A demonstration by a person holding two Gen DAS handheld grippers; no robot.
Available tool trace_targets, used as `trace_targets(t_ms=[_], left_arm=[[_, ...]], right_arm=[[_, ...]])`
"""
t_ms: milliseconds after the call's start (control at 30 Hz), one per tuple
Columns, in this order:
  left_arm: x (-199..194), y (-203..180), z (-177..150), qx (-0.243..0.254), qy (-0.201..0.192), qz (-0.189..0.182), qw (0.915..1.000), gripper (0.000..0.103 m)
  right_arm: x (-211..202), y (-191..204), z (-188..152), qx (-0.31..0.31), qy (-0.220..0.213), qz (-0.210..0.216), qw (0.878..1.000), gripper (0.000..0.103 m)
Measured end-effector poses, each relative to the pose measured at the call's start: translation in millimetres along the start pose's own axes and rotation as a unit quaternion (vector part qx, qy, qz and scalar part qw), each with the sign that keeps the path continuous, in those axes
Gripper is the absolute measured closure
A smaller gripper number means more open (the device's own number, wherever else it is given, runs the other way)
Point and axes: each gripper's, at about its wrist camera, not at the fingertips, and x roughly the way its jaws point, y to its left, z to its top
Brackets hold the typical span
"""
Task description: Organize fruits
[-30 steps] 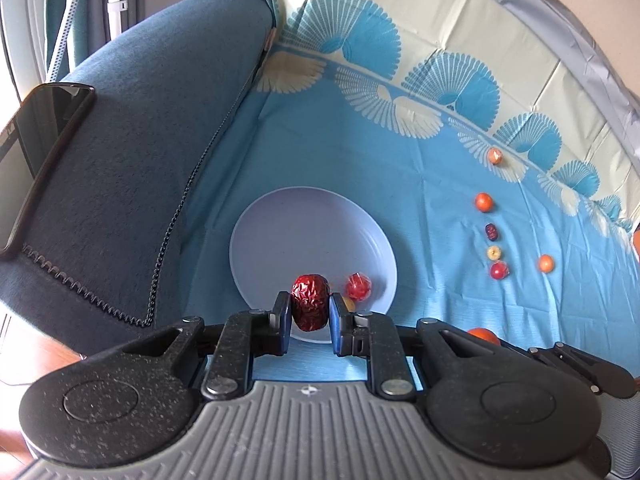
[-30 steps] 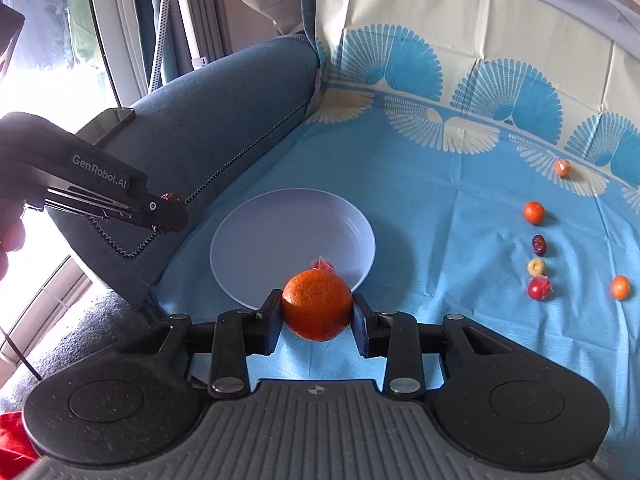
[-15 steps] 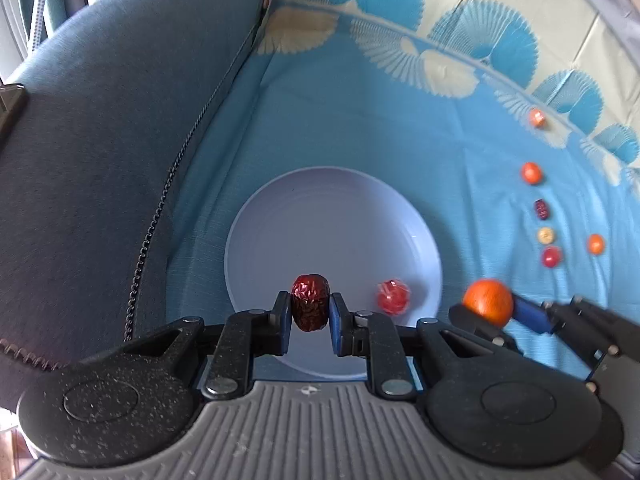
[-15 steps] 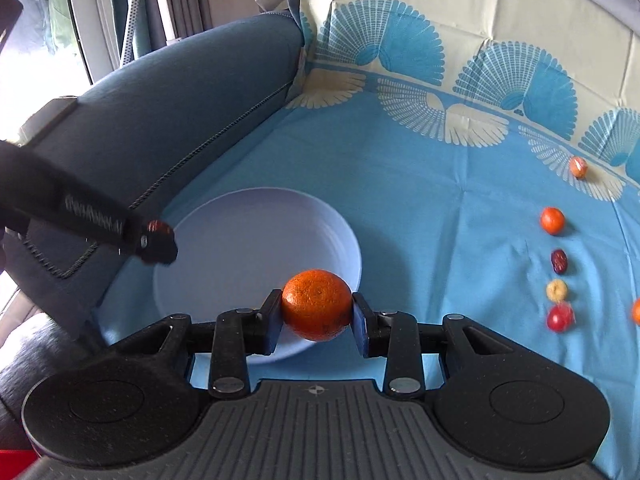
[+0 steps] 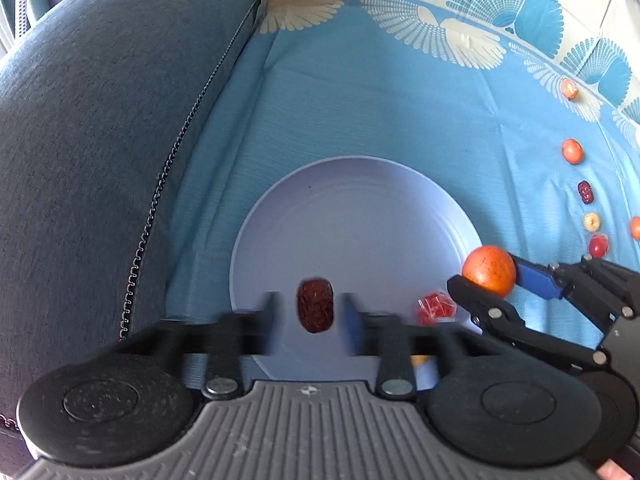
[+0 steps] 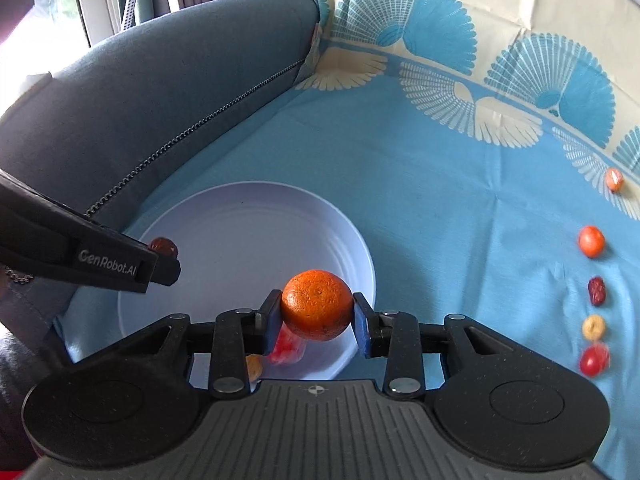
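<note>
A pale lilac plate (image 5: 360, 208) lies on the blue cloth; it also shows in the right wrist view (image 6: 248, 232). My left gripper (image 5: 310, 314) hangs over the plate's near edge with its jaws apart and blurred; a dark red date (image 5: 315, 310) sits free between them, touching neither. My right gripper (image 6: 316, 314) is shut on an orange mandarin (image 6: 317, 304) over the plate's right rim; the mandarin also shows in the left wrist view (image 5: 489, 269). A red wrapped fruit (image 5: 436, 307) and a small yellow fruit (image 6: 254, 366) lie in the plate.
Several small fruits lie in a line on the cloth at the right: an orange one (image 6: 591, 241), a date (image 6: 597, 290), a yellow one (image 6: 593, 327), a red one (image 6: 594, 360). A dark blue sofa arm (image 5: 100, 140) rises left of the plate.
My left gripper's jaws have spread and let go of the date over the plate. My right gripper has carried the mandarin further over the plate's rim.
</note>
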Motion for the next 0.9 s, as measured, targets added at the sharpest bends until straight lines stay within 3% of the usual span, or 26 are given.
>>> trace_targets(t_ms=[67, 133, 167, 367, 567, 667, 900], left_arm=[[-10, 5, 0, -0.016, -0.025, 0.013, 0.9995, 0.001], [-23, 8, -3, -0.019, -0.048, 0.014, 0.9986, 0.0], [-27, 10, -6, -0.016, -0.047, 0.011, 0.9987, 0.0], [-52, 24, -37, -0.02, -0.02, 0.008, 0.9996, 0.0], [-90, 36, -79, -0.049, -0.011, 0.035, 0.9981, 0.0], [-110, 35, -94, -0.051, -0.024, 0.031, 0.9979, 0.0], [-148, 25, -112, -0.037, -0.077, 0.032, 0.9958, 0.0]], right_arm=[[0, 1, 4, -0.006, -0.006, -0.006, 1.0, 0.05], [-9, 2, 4, -0.007, -0.015, -0.007, 1.0, 0.015], [-16, 2, 3, -0.01, -0.022, -0.011, 1.0, 0.012], [-70, 4, -22, 0.002, -0.012, -0.015, 1.0, 0.005], [-126, 12, -56, 0.055, -0.002, -0.027, 0.998, 0.003], [-149, 18, -65, 0.073, -0.015, -0.03, 0.997, 0.002], [-197, 36, -80, 0.045, -0.084, -0.047, 0.994, 0.001]])
